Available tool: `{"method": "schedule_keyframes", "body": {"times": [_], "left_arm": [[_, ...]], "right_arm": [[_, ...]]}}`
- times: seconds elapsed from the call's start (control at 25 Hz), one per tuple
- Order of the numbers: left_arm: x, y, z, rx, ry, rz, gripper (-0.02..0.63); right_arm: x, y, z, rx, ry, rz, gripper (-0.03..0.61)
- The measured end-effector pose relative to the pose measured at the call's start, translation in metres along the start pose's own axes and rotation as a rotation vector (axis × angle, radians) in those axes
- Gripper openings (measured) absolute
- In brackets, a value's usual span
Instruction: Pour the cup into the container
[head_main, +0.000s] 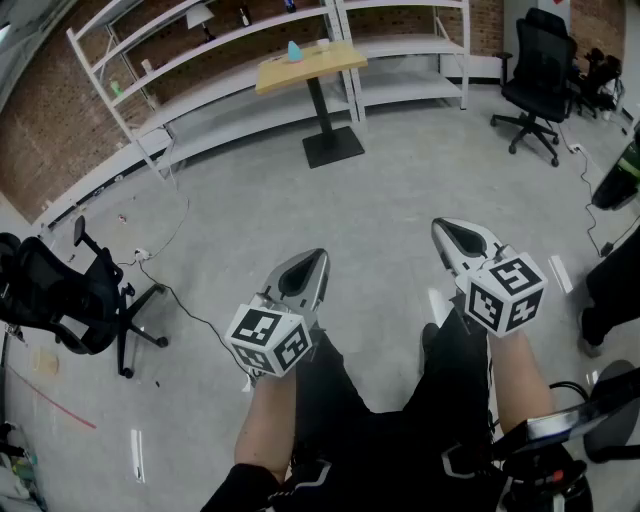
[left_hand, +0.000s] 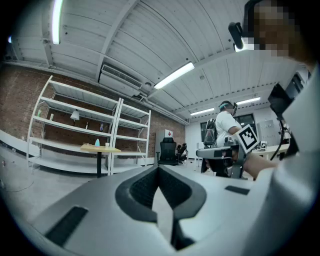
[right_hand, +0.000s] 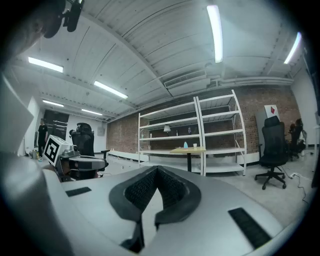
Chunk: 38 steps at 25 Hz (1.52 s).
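1. Head view: L gripper (head_main: 318, 258) & R gripper (head_main: 440, 226) pointing level, well apart from cup (head_main: 323, 44).
2. Gripper views: both jaw pairs pressing together, empty.
3. Cup sitting on wooden table (head_main: 335, 60) beside teal object (head_main: 295, 51); left gripper view alone showing white-shirted person (left_hand: 225, 122).

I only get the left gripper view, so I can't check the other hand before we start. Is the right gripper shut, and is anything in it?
Observer: The right gripper is shut, with nothing between its jaws.
Operator: Anything on the floor off to our left?
Observer: Yes, the head view shows a black office chair standing there.
Operator: How far along are we?
Observer: Not started. From the head view, the left gripper is held over the person's legs, well short of the wooden table.
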<state>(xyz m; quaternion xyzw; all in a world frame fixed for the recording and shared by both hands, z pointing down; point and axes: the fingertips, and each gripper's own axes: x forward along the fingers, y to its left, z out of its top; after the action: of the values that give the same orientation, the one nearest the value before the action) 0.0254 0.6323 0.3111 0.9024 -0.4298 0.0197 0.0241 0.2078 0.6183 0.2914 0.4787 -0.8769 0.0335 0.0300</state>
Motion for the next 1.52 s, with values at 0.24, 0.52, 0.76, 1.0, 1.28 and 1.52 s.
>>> {"method": "schedule_keyframes", "body": {"times": [0.24, 0.52, 0.76, 1.0, 1.28, 1.52], "left_arm": [[-0.002, 0.001, 0.002, 0.002, -0.009, 0.002, -0.006], [-0.002, -0.004, 0.005, 0.003, -0.016, -0.005, -0.006], [0.000, 0.000, -0.019, -0.024, 0.017, -0.002, -0.006], [0.017, 0.023, -0.064, -0.029, 0.116, 0.032, -0.006], [0.049, 0.046, -0.071, -0.094, 0.113, 0.030, -0.006], [0.074, 0.071, -0.043, -0.070, 0.079, 0.020, -0.006]], "right_arm": [[0.003, 0.002, 0.003, -0.010, -0.006, 0.005, 0.002], [0.000, 0.001, 0.003, -0.016, -0.002, 0.011, 0.002], [0.002, 0.002, -0.011, -0.018, 0.008, 0.020, 0.002], [0.025, -0.022, -0.035, 0.012, 0.022, 0.034, 0.002], [0.053, -0.051, -0.042, 0.031, 0.030, 0.032, 0.002], [0.079, -0.074, -0.017, 0.029, 0.000, -0.003, 0.002]]}}
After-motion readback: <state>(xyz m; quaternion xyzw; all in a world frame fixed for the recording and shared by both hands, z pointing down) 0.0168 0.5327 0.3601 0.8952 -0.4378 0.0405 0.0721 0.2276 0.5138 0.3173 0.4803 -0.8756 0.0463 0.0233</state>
